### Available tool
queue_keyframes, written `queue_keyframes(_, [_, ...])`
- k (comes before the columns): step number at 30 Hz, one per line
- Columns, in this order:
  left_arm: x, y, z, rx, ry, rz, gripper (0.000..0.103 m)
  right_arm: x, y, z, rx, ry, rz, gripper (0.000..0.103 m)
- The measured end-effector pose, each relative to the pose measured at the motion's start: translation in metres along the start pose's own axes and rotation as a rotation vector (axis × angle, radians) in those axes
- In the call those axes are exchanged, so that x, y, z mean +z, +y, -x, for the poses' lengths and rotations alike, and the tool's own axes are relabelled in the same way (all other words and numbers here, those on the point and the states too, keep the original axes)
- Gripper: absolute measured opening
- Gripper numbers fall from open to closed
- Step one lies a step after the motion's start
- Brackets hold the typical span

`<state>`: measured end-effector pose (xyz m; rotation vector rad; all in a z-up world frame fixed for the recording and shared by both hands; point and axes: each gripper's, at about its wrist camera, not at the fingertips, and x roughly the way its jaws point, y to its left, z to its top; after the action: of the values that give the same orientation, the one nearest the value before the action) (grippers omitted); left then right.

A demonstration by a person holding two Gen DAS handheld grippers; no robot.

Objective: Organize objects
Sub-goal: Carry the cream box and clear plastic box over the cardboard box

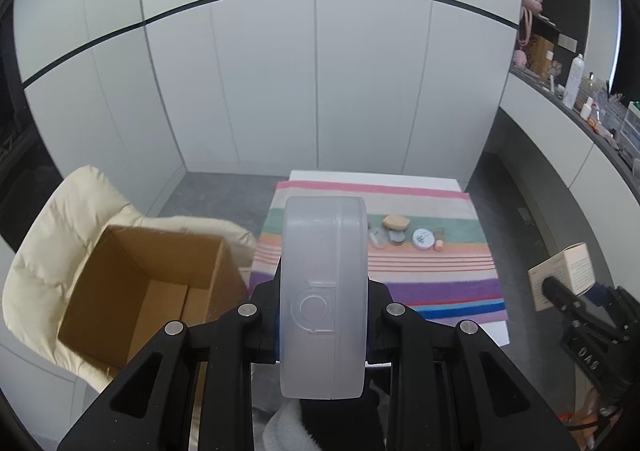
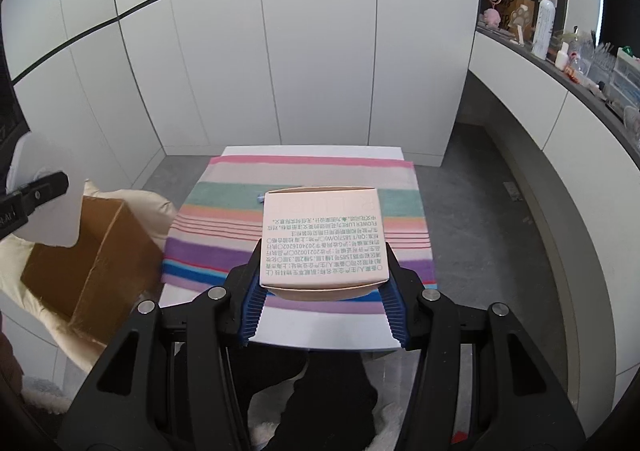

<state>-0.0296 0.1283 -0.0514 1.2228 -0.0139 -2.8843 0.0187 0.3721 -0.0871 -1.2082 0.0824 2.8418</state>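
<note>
You hold both loads clear above the striped cloth (image 2: pixel 296 171), with the open cardboard box (image 1: pixel 152 291) waiting at nine o'clock on a cream cushion (image 1: pixel 60 227). Your left gripper (image 1: pixel 323 315) is pinching a frosted plastic case (image 1: pixel 324 291) edge-on, its two sides pressed between the fingers. Your right gripper (image 2: pixel 323 291) is clamped on a pale printed carton (image 2: pixel 322 239), the blue ribbed pads (image 2: pixel 252 303) biting its lower corners.

To do this well, swing the left load over the box mouth first, lower it inside the walls before you release, and keep the right carton level and out of the way until that hand is clear; the box looks light enough to shift on the soft cushion if bumped.

The cloth covers a white table (image 2: pixel 312 151) on grey flooring, white cabinet panels (image 1: pixel 320 91) behind and a cluttered counter (image 2: pixel 580 67) at two o'clock. At twelve o'clock on the cloth, several small jars and bottles (image 1: pixel 404 237) await sorting.
</note>
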Motion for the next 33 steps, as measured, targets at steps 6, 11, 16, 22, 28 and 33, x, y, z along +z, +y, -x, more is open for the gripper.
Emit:
queue_keyframes(6, [-0.026,0.012,0.005,-0.004,0.043,0.014,0.027,-0.016,0.010,0.011,-0.012,0.031,0.009,0.053])
queue_keyframes(11, [-0.037,0.005,0.009,-0.030,0.071,-0.020,0.027,-0.036,0.012,0.025,-0.023,0.061,0.024,0.053])
queue_keyframes(16, [-0.037,0.001,0.012,-0.041,0.067,-0.033,0.027,-0.044,0.005,0.030,-0.031,0.090,-0.004,0.053])
queue_keyframes(22, [-0.039,0.012,0.003,-0.032,0.097,0.002,0.027,-0.040,0.013,0.023,-0.009,0.086,0.010,0.053])
queue_keyframes(28, [-0.051,0.034,0.005,0.016,0.108,0.060,0.027,-0.039,0.030,0.015,0.025,0.104,0.059,0.053])
queue_keyframes(33, [-0.064,0.060,0.009,0.041,0.136,0.114,0.027,-0.038,0.052,0.010,0.073,0.105,0.099,0.053])
